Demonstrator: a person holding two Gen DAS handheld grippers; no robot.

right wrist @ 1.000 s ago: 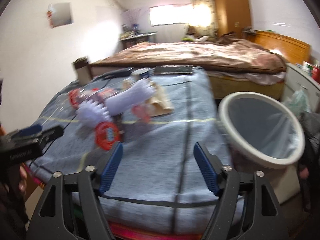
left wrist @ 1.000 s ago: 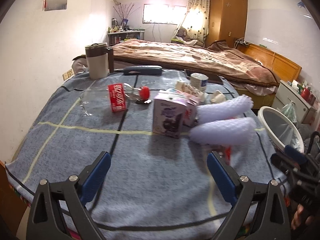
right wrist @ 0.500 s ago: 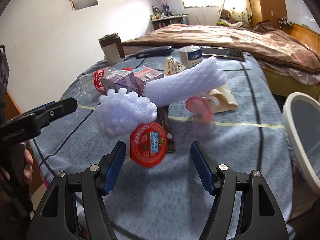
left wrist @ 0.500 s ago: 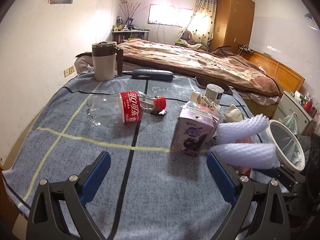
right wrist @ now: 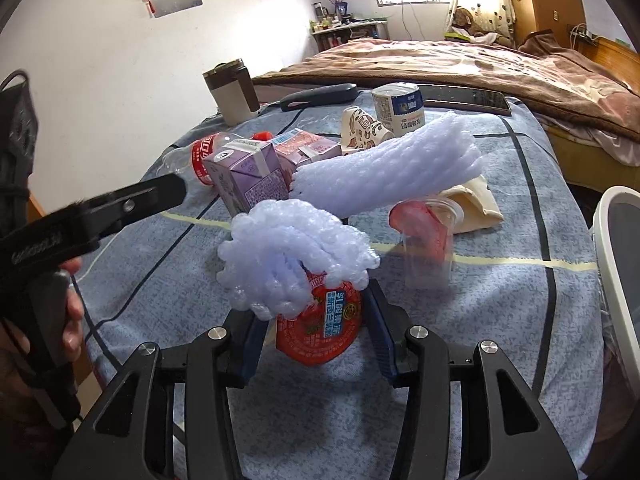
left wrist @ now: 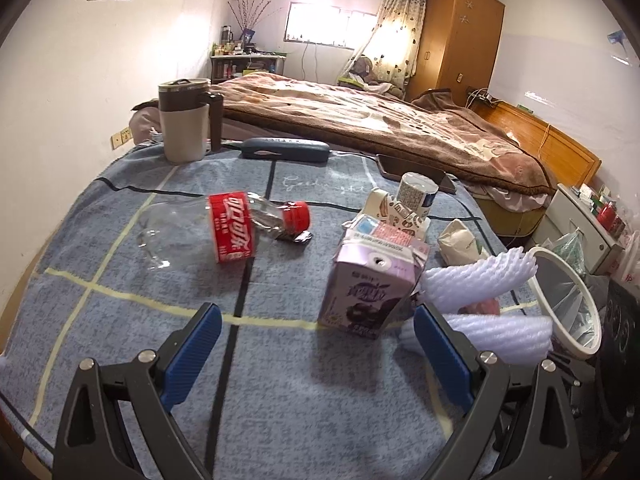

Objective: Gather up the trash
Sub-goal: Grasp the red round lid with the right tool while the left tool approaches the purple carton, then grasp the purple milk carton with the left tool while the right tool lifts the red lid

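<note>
My right claw [right wrist: 316, 322] is closed in around a round red foil-lidded cup [right wrist: 320, 330]; its blue pads sit against the cup's two sides, so I judge it gripped, though the white foam fruit net [right wrist: 294, 256] bunched on top hides the upper edge and I cannot tell whether the net is caught too. I hold this piece low over the blue-grey checked cloth of the table [right wrist: 500, 320] because it is the nearest trash, and the white round bin [right wrist: 618, 264] stands just off the table's right edge.

My left claw [left wrist: 316, 344] hangs wide open and empty over the near cloth, its fingers [left wrist: 192, 354] well apart. It points toward the purple drink carton [left wrist: 370, 292], which stands upright just ahead and looks to me the likely next pick.

Around these lie more rubbish: a clear plastic cola bottle with red label and cap [left wrist: 232, 228] on its side, a pink carton [right wrist: 310, 148] behind the purple one, a long white foam sleeve [right wrist: 384, 172] leaning across the pile, a clear plastic cup [right wrist: 428, 242] tipped over, and a beige paper bag [right wrist: 476, 204]. The foam sleeve and net crowd my right claw's way and may drag along as I lift. A brown-and-cream lidded mug [left wrist: 186, 120] and a dark phone [right wrist: 464, 98] near the far edge are no trash, I judge.
</note>
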